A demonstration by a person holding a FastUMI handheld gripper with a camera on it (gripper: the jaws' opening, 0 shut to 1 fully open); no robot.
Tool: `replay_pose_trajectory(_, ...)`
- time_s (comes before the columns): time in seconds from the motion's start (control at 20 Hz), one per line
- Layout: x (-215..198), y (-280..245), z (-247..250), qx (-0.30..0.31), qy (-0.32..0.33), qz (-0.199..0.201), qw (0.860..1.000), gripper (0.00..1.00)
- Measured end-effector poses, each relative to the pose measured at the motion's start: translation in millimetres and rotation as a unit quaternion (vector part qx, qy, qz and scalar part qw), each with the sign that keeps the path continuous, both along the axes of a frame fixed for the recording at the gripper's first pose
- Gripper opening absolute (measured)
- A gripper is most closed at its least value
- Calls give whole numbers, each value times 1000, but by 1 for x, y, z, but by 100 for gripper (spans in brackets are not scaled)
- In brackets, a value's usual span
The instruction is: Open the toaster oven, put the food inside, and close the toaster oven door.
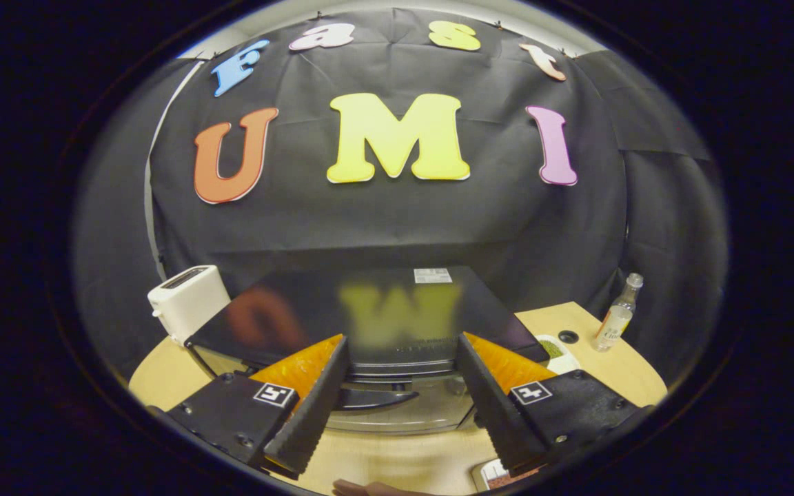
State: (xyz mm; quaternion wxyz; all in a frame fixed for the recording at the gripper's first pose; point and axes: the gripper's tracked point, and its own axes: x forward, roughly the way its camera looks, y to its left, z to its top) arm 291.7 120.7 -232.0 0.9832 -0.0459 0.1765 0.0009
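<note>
Glossy black top of toaster oven (376, 313) sits just ahead of fingers, on light wooden table (397, 461). Oven door handle (376, 398) lies between fingers, door closed. Gripper (397, 403) held level, pointing straight at oven front, fingers spread wide, gripping nothing. White toaster (187, 300) stands beside oven at left. Clear bottle (617, 313) stands upright, well apart on right. Small dish with green content (554, 348) near oven's right corner.
</note>
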Motion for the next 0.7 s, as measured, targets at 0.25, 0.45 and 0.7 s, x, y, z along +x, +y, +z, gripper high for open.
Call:
replay_pose_trajectory(0.25, -4, 12, -3, 8, 7, 1, 1000, 99)
replay_pose_trajectory(0.45, -8, 22, -5, 6, 16, 1, 1000, 99)
replay_pose_trajectory(0.7, -18, 27, -8, 10, 18, 9, 1000, 99)
